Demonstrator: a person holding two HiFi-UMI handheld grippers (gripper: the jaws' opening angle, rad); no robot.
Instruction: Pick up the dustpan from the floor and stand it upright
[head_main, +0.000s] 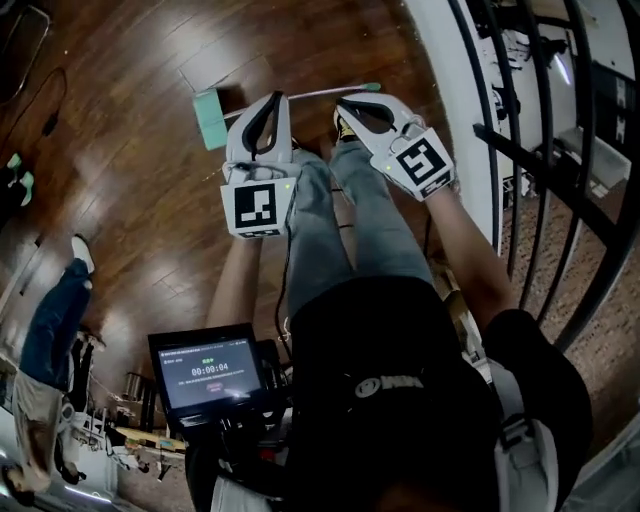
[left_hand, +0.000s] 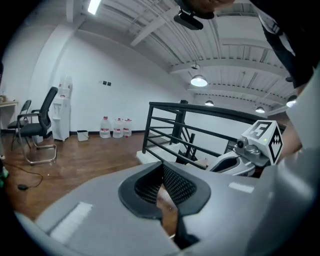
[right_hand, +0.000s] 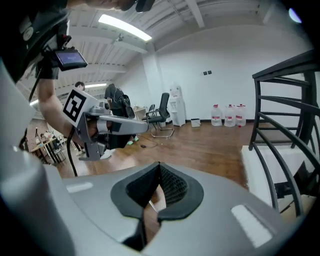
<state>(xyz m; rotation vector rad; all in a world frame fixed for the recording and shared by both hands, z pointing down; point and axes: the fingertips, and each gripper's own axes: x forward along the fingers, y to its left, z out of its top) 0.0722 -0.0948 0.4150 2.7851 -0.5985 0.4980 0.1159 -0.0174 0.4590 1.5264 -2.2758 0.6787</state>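
The dustpan lies flat on the dark wood floor in the head view, with its teal pan (head_main: 210, 118) at the left. Its thin silver handle (head_main: 330, 93) runs right to a teal tip. My left gripper (head_main: 277, 98) hangs above the handle near the pan, and its jaws meet at the tips with nothing between them (left_hand: 162, 165). My right gripper (head_main: 342, 102) hovers beside it over the handle's right half, jaws likewise shut and empty (right_hand: 159, 165). Neither gripper touches the dustpan. Below both grippers are the person's legs and shoes.
A black metal railing (head_main: 520, 140) and a white ledge (head_main: 455, 80) run along the right. Another person's leg (head_main: 55, 320) stands at the left, near a cable (head_main: 45, 120) on the floor. Far off are an office chair (left_hand: 37, 125) and water jugs (left_hand: 116, 127).
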